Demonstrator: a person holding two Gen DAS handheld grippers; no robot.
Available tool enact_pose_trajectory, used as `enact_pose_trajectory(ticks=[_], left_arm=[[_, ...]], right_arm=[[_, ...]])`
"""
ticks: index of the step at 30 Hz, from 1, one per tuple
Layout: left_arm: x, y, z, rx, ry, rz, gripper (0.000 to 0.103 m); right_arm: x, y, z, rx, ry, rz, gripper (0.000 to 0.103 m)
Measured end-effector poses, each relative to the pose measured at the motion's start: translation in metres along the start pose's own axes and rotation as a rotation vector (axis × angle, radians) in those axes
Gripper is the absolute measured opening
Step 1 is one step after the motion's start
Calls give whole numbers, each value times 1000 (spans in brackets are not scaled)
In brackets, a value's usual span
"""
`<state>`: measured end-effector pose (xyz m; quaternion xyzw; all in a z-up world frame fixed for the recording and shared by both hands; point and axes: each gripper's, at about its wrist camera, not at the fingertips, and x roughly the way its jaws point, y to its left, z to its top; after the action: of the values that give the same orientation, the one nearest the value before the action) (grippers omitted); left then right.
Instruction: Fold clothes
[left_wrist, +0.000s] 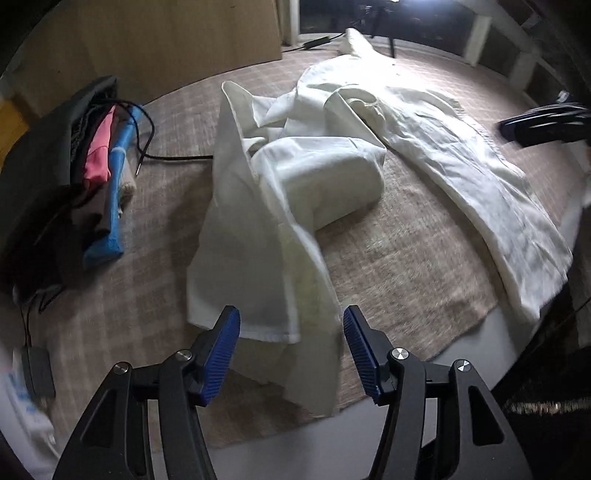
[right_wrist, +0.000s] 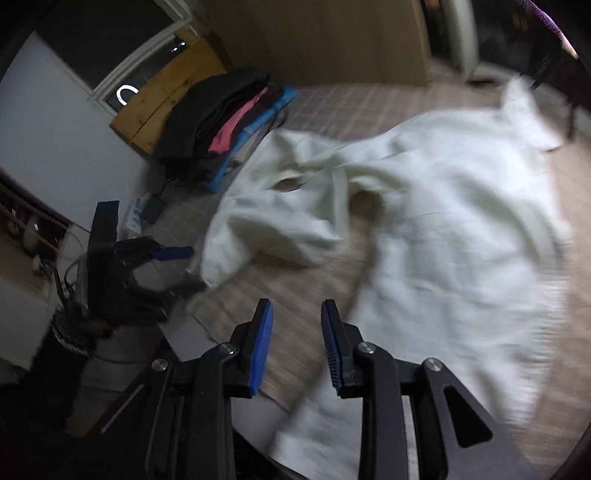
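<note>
My left gripper (left_wrist: 291, 350) has its blue ribbed fingers spread wide with nothing between them, poised just above the near hem of a crumpled white linen garment (left_wrist: 273, 221) that sprawls across a beige checked woven mat (left_wrist: 388, 266). The cloth is bunched in the middle, with one folded panel lying on top and a long flap running off toward the far right; its nearest corner hangs between my open fingers in the left wrist view, though I cannot tell whether it touches either pad.

My right gripper (right_wrist: 297, 347) is also parted, more narrowly, and holds nothing; it sits over the mat's near edge with the white garment (right_wrist: 443, 221) spread to its right, blurred in this view. From here I can see the left gripper (right_wrist: 177, 254) off to the side, near the garment's left end.

At the far left of the mat sits a stack of folded clothes in black, pink and blue (left_wrist: 96, 162), with a thin black cable (left_wrist: 173, 158) trailing from it toward the white cloth. A tall brown cardboard panel (left_wrist: 155, 44) stands behind.
</note>
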<state>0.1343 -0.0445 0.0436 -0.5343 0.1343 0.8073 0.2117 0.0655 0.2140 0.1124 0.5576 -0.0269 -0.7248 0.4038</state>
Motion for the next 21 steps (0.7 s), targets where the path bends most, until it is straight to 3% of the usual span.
enact_pose_trajectory(ticks=[2, 6, 10, 14, 19, 20, 21], left_arm=[[-10, 20, -6, -5, -13, -38, 56], [-18, 51, -19, 22, -13, -63, 56], [-6, 49, -21, 136, -2, -107, 56], [11, 39, -15, 254, 6, -136, 56], [26, 34, 6, 282, -18, -209, 56], [27, 34, 10, 281, -22, -226, 54], [29, 36, 13, 270, -19, -241, 42]], right_arm=[[38, 18, 10, 27, 26, 32, 29], [108, 62, 20, 9, 79, -11, 33], [149, 80, 25, -2, 136, -68, 33], [162, 76, 26, 70, 152, -45, 33], [150, 74, 17, 124, 163, 60, 33], [144, 75, 14, 111, 146, 40, 37], [141, 76, 12, 105, 135, 32, 41]])
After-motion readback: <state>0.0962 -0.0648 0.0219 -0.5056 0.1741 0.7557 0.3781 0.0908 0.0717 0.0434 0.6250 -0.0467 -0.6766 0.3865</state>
